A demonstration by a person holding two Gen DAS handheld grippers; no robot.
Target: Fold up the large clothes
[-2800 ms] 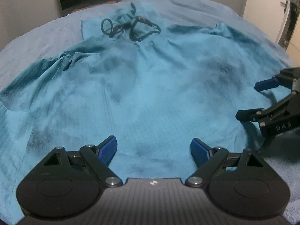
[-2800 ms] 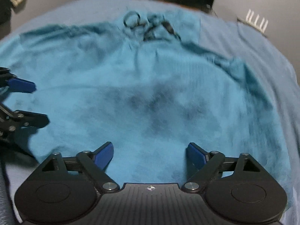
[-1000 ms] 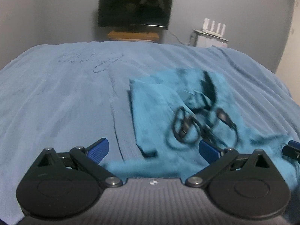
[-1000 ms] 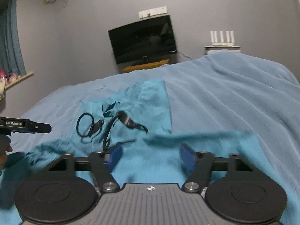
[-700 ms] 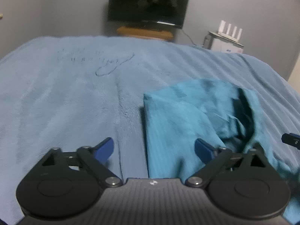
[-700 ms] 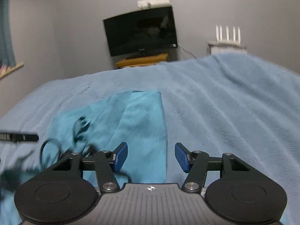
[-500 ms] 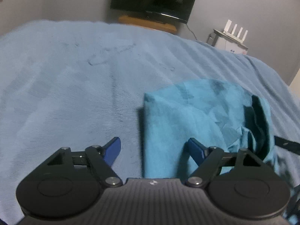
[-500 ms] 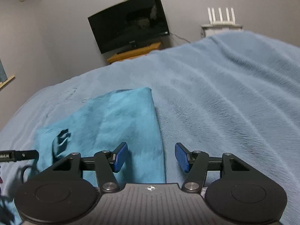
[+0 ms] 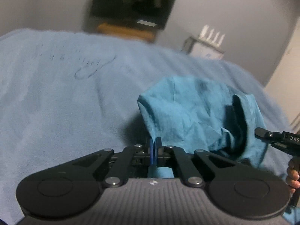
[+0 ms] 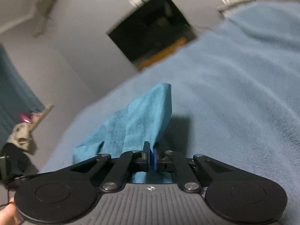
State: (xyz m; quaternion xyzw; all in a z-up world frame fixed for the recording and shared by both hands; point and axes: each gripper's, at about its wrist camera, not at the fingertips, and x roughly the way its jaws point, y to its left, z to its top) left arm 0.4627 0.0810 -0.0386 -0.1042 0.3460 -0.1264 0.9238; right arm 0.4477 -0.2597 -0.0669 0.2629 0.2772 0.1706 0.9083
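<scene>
Both pinches are on — left gripper (image 9: pixel 154 151) and right gripper (image 10: pixel 151 156) clamped on the teal garment (image 9: pixel 189 110) bunched just ahead — best lift evenly, keeping the edge taut.

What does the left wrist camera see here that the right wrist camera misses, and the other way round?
Only the left wrist view shows the right tool from outside, at the far edge of the teal garment. Only the right wrist view shows a dark curtain and a ledge with small items. Both show their own tool, left and right, shut on the garment, plus the blue blanket, the television and a white router.
</scene>
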